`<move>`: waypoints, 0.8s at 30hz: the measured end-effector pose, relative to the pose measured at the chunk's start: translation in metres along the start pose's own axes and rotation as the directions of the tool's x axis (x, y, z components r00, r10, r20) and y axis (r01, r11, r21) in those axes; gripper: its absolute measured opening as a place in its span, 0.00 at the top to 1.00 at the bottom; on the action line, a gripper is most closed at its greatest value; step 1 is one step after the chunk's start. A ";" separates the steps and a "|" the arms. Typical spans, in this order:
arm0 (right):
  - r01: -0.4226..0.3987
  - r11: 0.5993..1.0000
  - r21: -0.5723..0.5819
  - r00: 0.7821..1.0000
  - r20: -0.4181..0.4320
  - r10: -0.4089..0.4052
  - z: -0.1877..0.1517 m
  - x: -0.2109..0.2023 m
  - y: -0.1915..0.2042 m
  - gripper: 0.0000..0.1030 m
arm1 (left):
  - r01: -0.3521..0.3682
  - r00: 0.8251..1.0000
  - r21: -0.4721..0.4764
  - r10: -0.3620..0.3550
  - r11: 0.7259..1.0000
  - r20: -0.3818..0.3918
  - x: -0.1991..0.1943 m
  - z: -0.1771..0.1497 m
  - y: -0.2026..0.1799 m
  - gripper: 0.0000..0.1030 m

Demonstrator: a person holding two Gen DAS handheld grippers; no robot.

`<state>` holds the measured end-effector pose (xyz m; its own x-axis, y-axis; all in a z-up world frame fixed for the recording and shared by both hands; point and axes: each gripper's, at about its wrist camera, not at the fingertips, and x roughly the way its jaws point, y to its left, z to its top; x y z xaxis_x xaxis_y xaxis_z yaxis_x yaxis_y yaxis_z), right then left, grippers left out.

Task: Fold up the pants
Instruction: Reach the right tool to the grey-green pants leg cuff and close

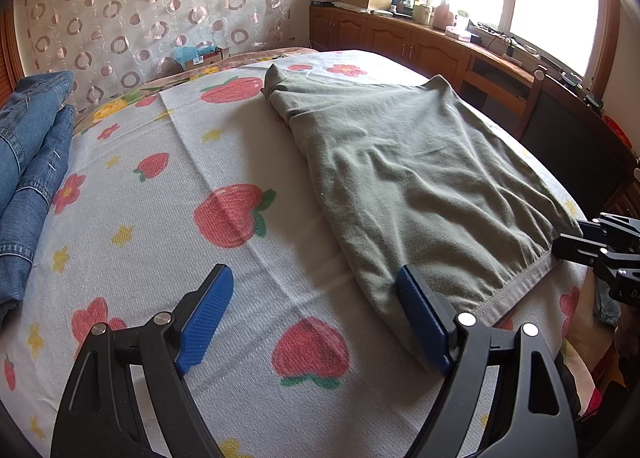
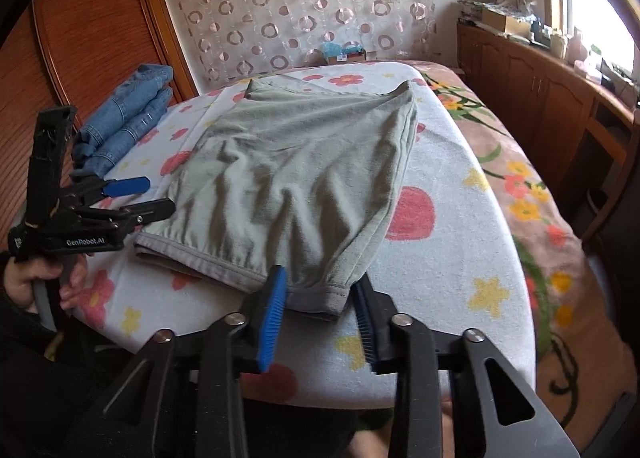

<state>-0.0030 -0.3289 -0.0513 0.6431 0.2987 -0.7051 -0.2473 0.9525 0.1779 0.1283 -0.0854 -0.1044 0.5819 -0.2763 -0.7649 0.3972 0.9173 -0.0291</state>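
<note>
Pants (image 2: 296, 186) lie lengthwise away from both claws; right claw (image 2: 320, 298) narrowed astride near waistband corner, unpinched; left claw (image 1: 316, 314) wide beside other corner.

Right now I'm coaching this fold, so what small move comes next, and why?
Probably close the right hand-held gripper fully on the green pants: their hemmed corner already lies between its jaws, not yet pinched. The left hand-held gripper stands wide open at the other corner.
</note>
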 end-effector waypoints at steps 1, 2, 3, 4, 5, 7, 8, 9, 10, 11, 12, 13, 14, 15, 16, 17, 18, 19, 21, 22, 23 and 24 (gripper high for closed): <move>-0.001 1.000 0.002 1.000 0.001 0.001 0.000 0.001 0.000 0.72 | 0.000 1.000 0.000 0.000 1.000 0.000 0.000 0.000 0.000 0.18; -0.004 1.000 0.004 1.000 0.002 0.004 0.000 0.001 0.001 0.74 | 0.000 1.000 0.000 0.000 1.000 0.000 0.000 0.000 0.000 0.18; -0.009 1.000 0.006 1.000 0.003 0.009 0.000 0.001 0.001 0.78 | 0.000 1.000 0.000 0.000 1.000 0.000 0.000 0.000 0.000 0.18; -0.011 1.000 0.004 1.000 0.005 0.011 0.000 0.001 0.002 0.82 | 0.000 1.000 0.000 0.000 1.000 0.000 0.000 0.000 0.000 0.18; -0.009 1.000 0.002 1.000 0.008 0.009 0.000 0.001 0.002 0.84 | 0.000 1.000 0.000 0.000 1.000 0.000 0.000 0.000 0.000 0.18; -0.003 1.000 -0.004 1.000 0.009 0.003 0.000 0.002 0.002 0.86 | 0.000 1.000 0.000 0.000 1.000 0.000 0.000 0.000 0.000 0.18; -0.003 1.000 -0.004 1.000 0.009 0.003 0.000 0.003 0.002 0.86 | 0.000 1.000 0.000 0.000 1.000 0.000 0.000 0.000 0.000 0.18; -0.003 1.000 -0.004 1.000 0.010 0.003 0.000 0.003 0.002 0.86 | 0.001 1.000 0.000 -0.001 1.000 -0.001 0.000 0.000 0.000 0.18; -0.004 1.000 -0.005 1.000 0.012 0.004 0.000 0.003 0.002 0.86 | 0.000 1.000 -0.003 0.000 1.000 -0.001 0.000 0.000 0.000 0.18; -0.004 1.000 -0.006 1.000 0.014 0.004 -0.001 0.003 0.002 0.86 | -0.003 1.000 -0.006 0.003 1.000 -0.003 0.000 0.000 0.000 0.18; -0.003 1.000 -0.007 1.000 0.015 0.003 0.000 0.003 0.003 0.86 | -0.004 1.000 -0.012 0.004 1.000 -0.006 -0.001 0.000 0.000 0.18; -0.002 1.000 -0.007 1.000 0.016 0.003 0.000 0.003 0.003 0.86 | -0.002 1.000 -0.016 0.002 1.000 -0.008 -0.003 -0.001 0.000 0.18; -0.002 1.000 -0.008 1.000 0.016 0.003 -0.001 0.003 0.003 0.86 | 0.006 1.000 -0.018 -0.006 1.000 -0.008 -0.005 -0.002 -0.001 0.18; -0.002 1.000 -0.009 1.000 0.017 0.002 -0.001 0.003 0.003 0.86 | 0.019 1.000 -0.018 -0.019 1.000 -0.006 -0.007 -0.003 -0.003 0.18; -0.002 1.000 -0.009 1.000 0.017 0.002 -0.001 0.003 0.003 0.86 | 0.029 1.000 -0.017 -0.029 0.999 -0.002 -0.011 -0.004 -0.005 0.18; -0.002 1.000 -0.009 1.000 0.018 0.002 -0.002 0.003 0.003 0.86 | 0.042 0.999 -0.012 -0.041 0.999 0.006 -0.015 -0.005 -0.008 0.18; -0.003 1.000 -0.008 1.000 0.019 0.003 -0.002 0.003 0.003 0.86 | 0.050 0.999 -0.009 -0.050 0.999 0.012 -0.018 -0.006 -0.010 0.18; -0.004 1.000 -0.007 1.000 0.020 0.004 -0.002 0.003 0.002 0.86 | 0.061 0.998 -0.008 -0.060 0.998 0.016 -0.021 -0.007 -0.013 0.20; -0.007 1.000 -0.003 1.000 0.022 0.008 -0.003 0.003 0.002 0.86 | 0.083 0.996 -0.009 -0.083 0.996 0.014 -0.023 -0.008 -0.015 0.27; -0.009 1.000 -0.002 1.000 0.023 0.009 -0.003 0.003 0.001 0.86 | 0.091 0.996 -0.012 -0.091 0.996 0.010 -0.022 -0.009 -0.016 0.31; -0.010 1.000 -0.001 1.000 0.023 0.010 -0.004 0.003 0.001 0.86 | 0.098 0.995 -0.014 -0.097 0.995 0.006 -0.022 -0.010 -0.018 0.37; -0.011 1.000 -0.001 1.000 0.024 0.011 -0.003 0.003 0.001 0.86 | 0.101 0.995 -0.018 -0.101 0.995 0.004 -0.022 -0.011 -0.018 0.39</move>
<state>-0.0036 -0.3273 -0.0553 0.6572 0.3103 -0.6868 -0.2549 0.9491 0.1848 0.1007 -0.0930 -0.0941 0.5418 -0.3685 -0.7554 0.4413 0.8896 -0.1175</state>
